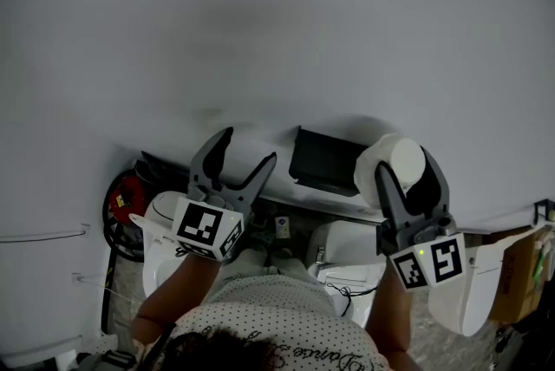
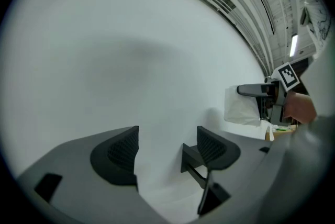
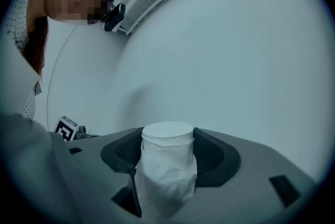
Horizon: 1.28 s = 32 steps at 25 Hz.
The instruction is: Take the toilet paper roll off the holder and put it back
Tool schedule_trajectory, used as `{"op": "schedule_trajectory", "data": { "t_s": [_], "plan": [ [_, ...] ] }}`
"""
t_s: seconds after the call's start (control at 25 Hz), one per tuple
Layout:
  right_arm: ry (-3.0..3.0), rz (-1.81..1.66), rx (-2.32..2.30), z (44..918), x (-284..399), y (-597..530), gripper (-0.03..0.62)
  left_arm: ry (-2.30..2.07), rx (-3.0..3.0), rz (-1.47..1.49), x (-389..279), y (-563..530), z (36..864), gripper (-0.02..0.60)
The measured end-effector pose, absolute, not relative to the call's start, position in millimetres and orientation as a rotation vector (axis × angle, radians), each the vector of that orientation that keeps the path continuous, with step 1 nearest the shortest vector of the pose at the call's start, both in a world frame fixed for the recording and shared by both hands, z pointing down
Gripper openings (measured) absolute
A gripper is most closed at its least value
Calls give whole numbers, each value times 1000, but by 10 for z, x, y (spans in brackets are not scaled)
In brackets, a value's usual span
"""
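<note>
The white toilet paper roll [image 1: 401, 161] sits between the pads of my right gripper [image 1: 408, 176], held up against the pale wall; the jaws are shut on it. In the right gripper view the roll [image 3: 167, 165] stands on end between both dark pads, its paper crumpled lower down. The black holder [image 1: 325, 161] is fixed to the wall just left of the roll and carries nothing. My left gripper [image 1: 250, 148] is open and empty, to the left of the holder. Seen in the left gripper view, the holder's bracket [image 2: 194, 163] shows beside the right pad, and the roll [image 2: 242, 107] hangs farther right.
Below the holder stands a white toilet with its cistern [image 1: 347, 250]. A red and black object [image 1: 124, 203] lies low at the left, and a cardboard box [image 1: 519, 272] at the right edge. The pale wall [image 1: 277, 22] fills the upper view.
</note>
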State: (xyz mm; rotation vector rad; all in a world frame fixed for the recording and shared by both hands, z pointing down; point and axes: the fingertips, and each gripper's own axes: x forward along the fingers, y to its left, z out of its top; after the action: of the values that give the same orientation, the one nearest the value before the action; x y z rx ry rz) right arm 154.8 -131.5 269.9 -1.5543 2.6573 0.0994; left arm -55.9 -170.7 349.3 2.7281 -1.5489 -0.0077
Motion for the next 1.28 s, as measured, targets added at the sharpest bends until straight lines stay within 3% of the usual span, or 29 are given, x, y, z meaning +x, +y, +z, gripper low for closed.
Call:
{"op": "schedule_trajectory", "data": {
  "t_s": [1.28],
  "plan": [
    [2973, 43, -1289, 3202, 804, -1859, 291, -1710, 2611, 9, -953, -1873, 3499, 331]
  ]
}}
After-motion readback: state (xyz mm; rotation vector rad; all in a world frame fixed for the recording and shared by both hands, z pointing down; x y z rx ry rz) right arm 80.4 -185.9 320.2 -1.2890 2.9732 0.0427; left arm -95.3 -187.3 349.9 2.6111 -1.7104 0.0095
